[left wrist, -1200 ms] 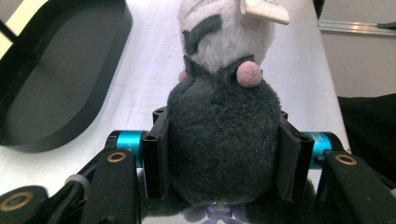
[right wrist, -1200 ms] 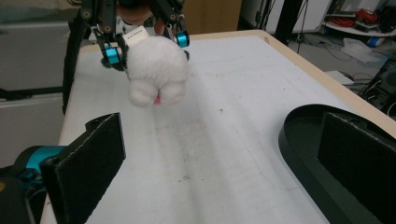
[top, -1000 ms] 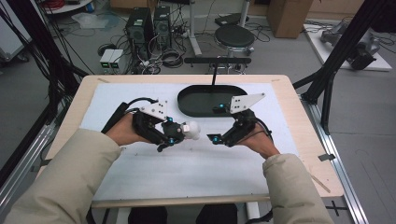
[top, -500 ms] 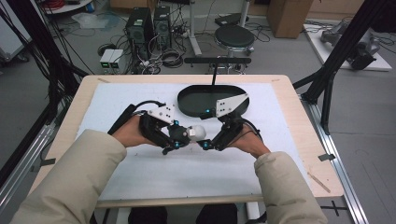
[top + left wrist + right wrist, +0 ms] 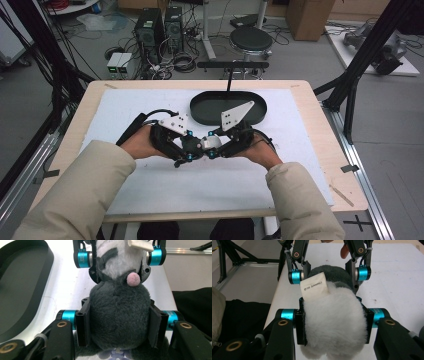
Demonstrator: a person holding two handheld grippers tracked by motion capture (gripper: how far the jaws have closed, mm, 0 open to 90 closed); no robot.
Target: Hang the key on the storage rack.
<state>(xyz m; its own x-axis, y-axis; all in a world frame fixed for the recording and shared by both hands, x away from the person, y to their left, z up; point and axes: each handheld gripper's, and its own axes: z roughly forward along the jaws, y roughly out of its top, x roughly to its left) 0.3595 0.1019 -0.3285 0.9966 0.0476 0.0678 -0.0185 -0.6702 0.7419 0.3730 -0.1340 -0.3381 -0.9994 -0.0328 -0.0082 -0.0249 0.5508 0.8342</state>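
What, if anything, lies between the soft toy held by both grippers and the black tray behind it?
Nothing visible: only bare white mat separates the soft toy, clamped by the left gripper and right gripper, from the black tray.

Lab: computer towers (image 5: 159,31), floor cables (image 5: 172,62)

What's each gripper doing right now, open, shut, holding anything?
Left gripper: shut on the plush toy's dark grey end.
Right gripper: jaws just closed, shut on its white end.

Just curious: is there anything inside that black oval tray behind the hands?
The black tray looks empty where visible. The right gripper, its grey plate raised, covers part of its near side; both grippers clamp the plush toy.
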